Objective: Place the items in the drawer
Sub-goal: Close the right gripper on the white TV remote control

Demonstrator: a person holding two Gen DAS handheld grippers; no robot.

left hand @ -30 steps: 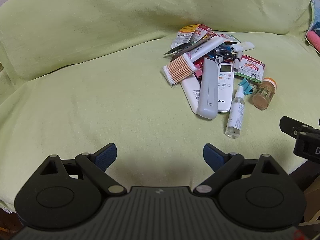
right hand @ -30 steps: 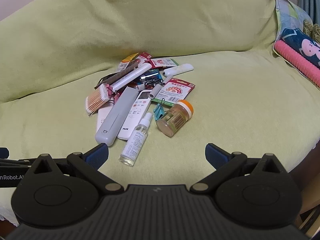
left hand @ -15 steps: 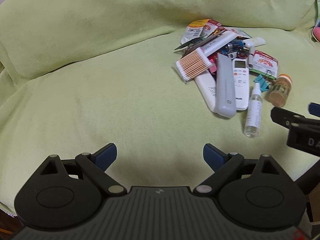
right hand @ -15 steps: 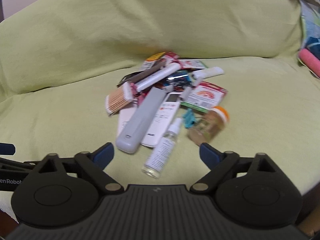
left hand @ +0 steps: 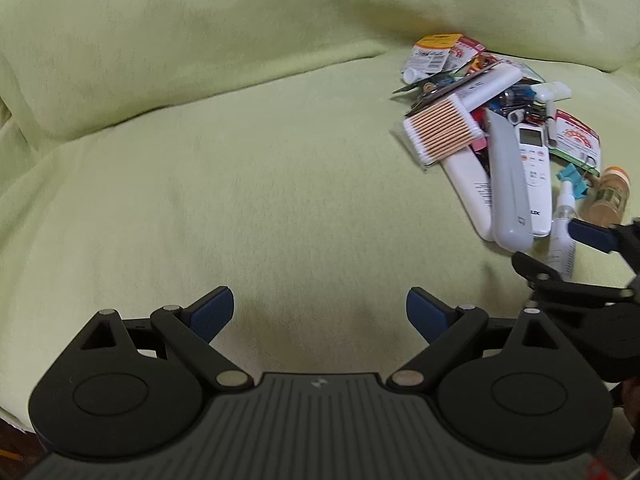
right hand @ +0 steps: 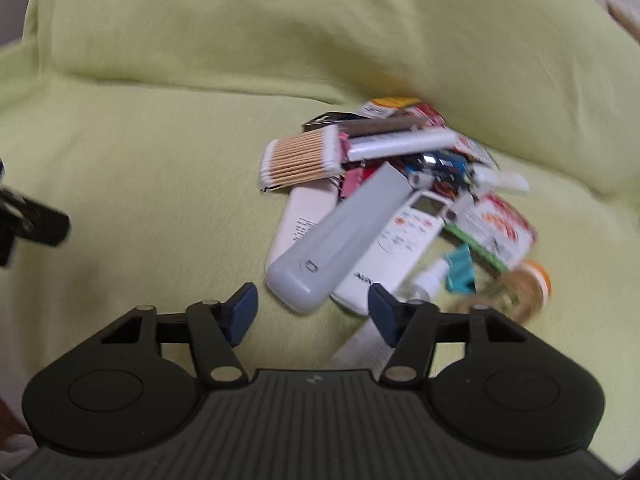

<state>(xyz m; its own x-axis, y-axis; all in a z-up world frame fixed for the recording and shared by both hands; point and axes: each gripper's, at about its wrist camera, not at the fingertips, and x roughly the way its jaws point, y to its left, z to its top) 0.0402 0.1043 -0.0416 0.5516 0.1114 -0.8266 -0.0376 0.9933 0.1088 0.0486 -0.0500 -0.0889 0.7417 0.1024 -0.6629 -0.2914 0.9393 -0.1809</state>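
A heap of small items lies on the green-covered sofa: a grey remote [right hand: 340,236] [left hand: 508,184], a white remote [right hand: 400,240] [left hand: 534,172], a pack of cotton swabs [right hand: 302,158] [left hand: 440,132], a clear spray bottle [right hand: 420,280] [left hand: 562,232] and an orange-capped jar [right hand: 516,290] [left hand: 610,196]. My right gripper [right hand: 312,312] is open just short of the grey remote's near end, nothing between its fingers. My left gripper [left hand: 320,312] is open over bare sofa, left of the heap. No drawer is in view.
The sofa cover [left hand: 200,184] spreads wide to the left of the heap, with the backrest [right hand: 240,32] rising behind. The right gripper's fingers [left hand: 592,236] show at the right edge of the left wrist view, beside the spray bottle.
My right gripper has moved forward and left toward the heap, now close to the grey remote, and its fingers have narrowed somewhat. My left gripper has drifted left, so the heap sits further right.
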